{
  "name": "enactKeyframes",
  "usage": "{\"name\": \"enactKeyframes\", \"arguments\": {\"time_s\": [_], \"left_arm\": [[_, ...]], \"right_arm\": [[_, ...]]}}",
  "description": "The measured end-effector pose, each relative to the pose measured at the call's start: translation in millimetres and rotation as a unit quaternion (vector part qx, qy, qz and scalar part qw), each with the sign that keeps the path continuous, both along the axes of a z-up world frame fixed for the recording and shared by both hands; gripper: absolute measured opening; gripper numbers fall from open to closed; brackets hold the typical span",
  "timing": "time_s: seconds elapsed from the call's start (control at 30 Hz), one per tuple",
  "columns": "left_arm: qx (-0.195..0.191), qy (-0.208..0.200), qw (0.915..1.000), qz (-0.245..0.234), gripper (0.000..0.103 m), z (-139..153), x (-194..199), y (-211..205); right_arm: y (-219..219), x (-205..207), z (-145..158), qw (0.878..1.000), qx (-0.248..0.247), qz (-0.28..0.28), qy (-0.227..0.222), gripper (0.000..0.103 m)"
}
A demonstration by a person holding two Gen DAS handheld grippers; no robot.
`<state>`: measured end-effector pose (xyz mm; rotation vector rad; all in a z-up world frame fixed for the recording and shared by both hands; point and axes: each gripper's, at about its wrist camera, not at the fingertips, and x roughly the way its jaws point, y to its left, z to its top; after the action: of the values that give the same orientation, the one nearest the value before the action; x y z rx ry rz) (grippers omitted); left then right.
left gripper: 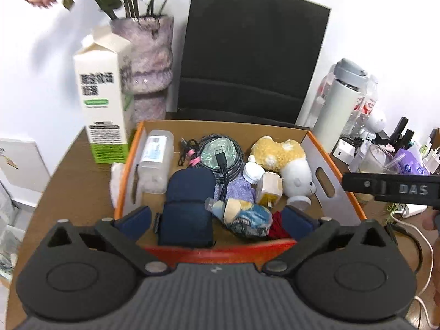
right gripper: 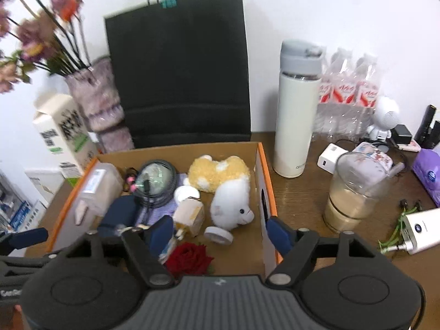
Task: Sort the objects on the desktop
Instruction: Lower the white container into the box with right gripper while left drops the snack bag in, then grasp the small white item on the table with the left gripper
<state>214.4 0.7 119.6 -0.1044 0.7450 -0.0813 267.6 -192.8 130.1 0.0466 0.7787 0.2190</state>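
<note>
Sorting step: we judge the cardboard box nearly filled.
Next move: we reach for the power bank outside the box.
Left gripper: spread wide, empty.
Right gripper: parted, empty, straddling the box's wall.

The left gripper points forward and downward with its blue-padded fingers spread wide apart, nothing pressed between them. The right gripper tilts down the same way, its jaws parted, the pads gripping nothing. In the left wrist view the right gripper's black body juts in from the right, level with the left claw's fingertips and well off to its side.
</note>
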Motion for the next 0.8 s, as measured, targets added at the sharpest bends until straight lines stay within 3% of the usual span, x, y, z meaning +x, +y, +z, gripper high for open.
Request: {"name": "enactKeyframes", "arguments": {"time_s": [0.2, 0.4, 0.57, 0.7, 0.8], "left_arm": [[0.026, -0.047, 0.9985, 0.013, 0.103, 5, -71, 3], [0.012, -0.086, 0.9961, 0.014, 0.103, -21, -161, 2], [0.039, -0.081, 0.9958, 0.017, 0.103, -54, -215, -7], [0.023, -0.068, 0.9973, 0.015, 0.103, -77, -250, -9], [0.017, -0.07, 0.9974, -0.002, 0.103, -85, -269, -15]], "right_arm": [[-18, -77, 4, 0.999, 0.029, -0.021, -0.041, 0.082], [-29, -170, -31, 0.996, 0.052, -0.036, -0.067, 0.082], [-20, -230, -69, 0.997, 0.003, -0.019, -0.081, 0.082], [-17, -270, -92, 0.994, -0.047, 0.018, -0.095, 0.082], [-22, -293, -103, 0.994, -0.043, 0.051, -0.088, 0.08]]}}
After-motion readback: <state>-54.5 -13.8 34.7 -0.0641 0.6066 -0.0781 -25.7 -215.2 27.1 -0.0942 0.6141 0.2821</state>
